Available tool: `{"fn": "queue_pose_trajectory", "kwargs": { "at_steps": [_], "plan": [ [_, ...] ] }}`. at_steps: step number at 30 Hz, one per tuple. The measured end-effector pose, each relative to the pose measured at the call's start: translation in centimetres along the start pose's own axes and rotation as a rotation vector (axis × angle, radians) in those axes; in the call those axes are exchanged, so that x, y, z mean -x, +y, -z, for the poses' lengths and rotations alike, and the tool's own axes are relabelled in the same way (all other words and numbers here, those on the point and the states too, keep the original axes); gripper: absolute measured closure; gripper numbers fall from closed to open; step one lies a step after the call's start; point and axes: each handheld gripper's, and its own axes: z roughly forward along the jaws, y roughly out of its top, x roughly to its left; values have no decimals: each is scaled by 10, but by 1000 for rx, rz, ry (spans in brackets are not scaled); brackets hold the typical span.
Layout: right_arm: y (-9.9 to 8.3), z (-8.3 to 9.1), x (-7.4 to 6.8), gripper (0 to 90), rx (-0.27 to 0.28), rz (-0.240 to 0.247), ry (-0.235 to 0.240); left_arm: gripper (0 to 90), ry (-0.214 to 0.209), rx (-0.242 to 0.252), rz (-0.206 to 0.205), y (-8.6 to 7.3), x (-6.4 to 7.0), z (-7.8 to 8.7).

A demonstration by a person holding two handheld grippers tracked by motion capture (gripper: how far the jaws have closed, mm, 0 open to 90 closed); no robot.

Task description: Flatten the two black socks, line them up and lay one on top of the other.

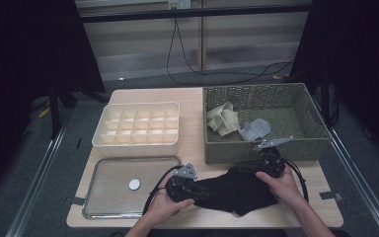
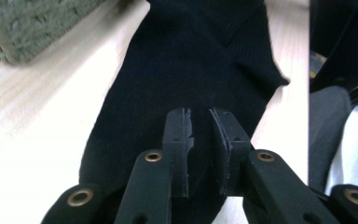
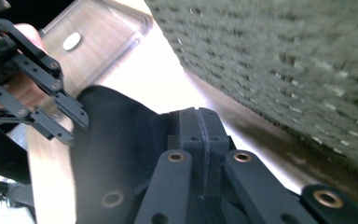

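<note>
Here, ribbed black sock [image 1: 232, 190] pinched flat by right gripper [image 3: 200, 122]

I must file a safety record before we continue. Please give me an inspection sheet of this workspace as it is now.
Surface: light wooden table, bare at the far edge.
Job's things: black cloth lying flat at the near edge, in front of the woven basket.
Clutter: white divided box; metal tray with a small white disc; beige cloth and grey cloth inside the basket.
Grippers: left tongs slightly apart over the black cloth; right tongs closed on its other end.
Cables: black cables on the floor beyond the table; one trails from each of the tongs.
Surroundings: dark curtains, grey floor.
</note>
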Motion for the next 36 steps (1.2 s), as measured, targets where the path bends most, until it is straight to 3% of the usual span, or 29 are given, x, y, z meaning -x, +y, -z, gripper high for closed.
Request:
{"fn": "queue_pose_trajectory", "kwargs": {
  "at_steps": [8,14,15,19,21,25,30,33,36],
  "plan": [
    [4,11,-8,900,44,6,44,811,-68,50,8,13,7,-4],
    [7,13,-13,900,55,16,54,798,-93,20,-12,23,12,-19],
    [8,14,-13,900,62,16,55,788,-130,10,-6,25,12,-27],
    [11,18,-13,900,83,15,53,781,-146,2,-11,34,13,-39],
    [14,21,-13,900,93,14,52,781,-140,-20,-30,40,14,-45],
    [23,27,-14,900,122,31,53,781,-141,-23,-25,50,10,-54],
    [30,31,-13,900,146,40,47,782,-97,-46,16,43,0,-60],
    [25,29,-14,900,131,39,50,782,-92,-54,46,41,-5,-63],
    [16,25,-20,900,94,51,52,782,-72,-87,25,42,-5,-65]
  ]
}}
